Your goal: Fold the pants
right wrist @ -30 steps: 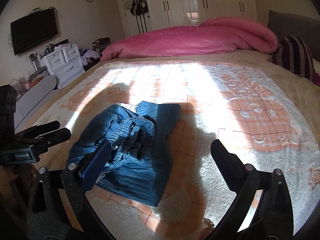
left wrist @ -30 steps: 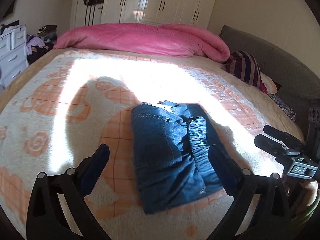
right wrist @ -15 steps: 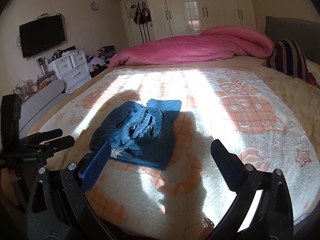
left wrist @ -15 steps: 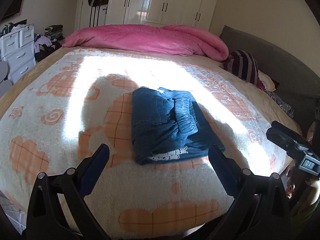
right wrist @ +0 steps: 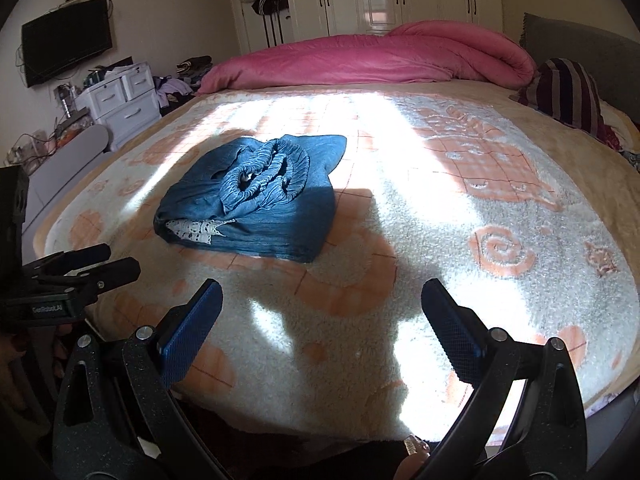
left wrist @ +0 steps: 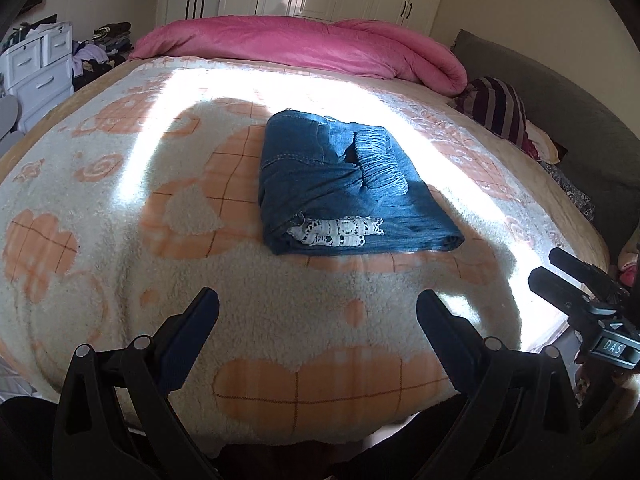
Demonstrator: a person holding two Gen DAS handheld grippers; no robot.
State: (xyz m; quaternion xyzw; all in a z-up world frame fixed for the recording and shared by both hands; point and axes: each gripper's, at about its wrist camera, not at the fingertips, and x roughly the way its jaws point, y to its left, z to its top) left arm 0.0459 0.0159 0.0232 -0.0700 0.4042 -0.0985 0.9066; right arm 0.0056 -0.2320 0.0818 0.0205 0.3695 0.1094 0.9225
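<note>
Pants (left wrist: 344,188): blue denim, folded into a compact rectangular bundle, lying flat on the blanket toward the middle of the bed; the gathered waistband sits on top, and a white lace trim (left wrist: 340,234) shows at the near folded edge.
Pants edges: near edge a thick fold, right side straight; in the right wrist view the bundle (right wrist: 256,196) looks lumpier, with the waistband bunched in the centre.
Blanket (left wrist: 120,200): cream fleece with orange patterns, bare on every side of the bundle; wide open stretches to the left, the right and the near bed edge.
Left gripper (left wrist: 318,320): jaws spread wide, holding nothing, over the near bed edge and well apart from the pants.
Right gripper (right wrist: 322,312): jaws likewise wide apart and empty, back from the bundle.
Far edge: pink duvet (left wrist: 300,46) heaped along it.
Right side: striped pillow (left wrist: 496,110) against a grey headboard (left wrist: 580,120).
</note>
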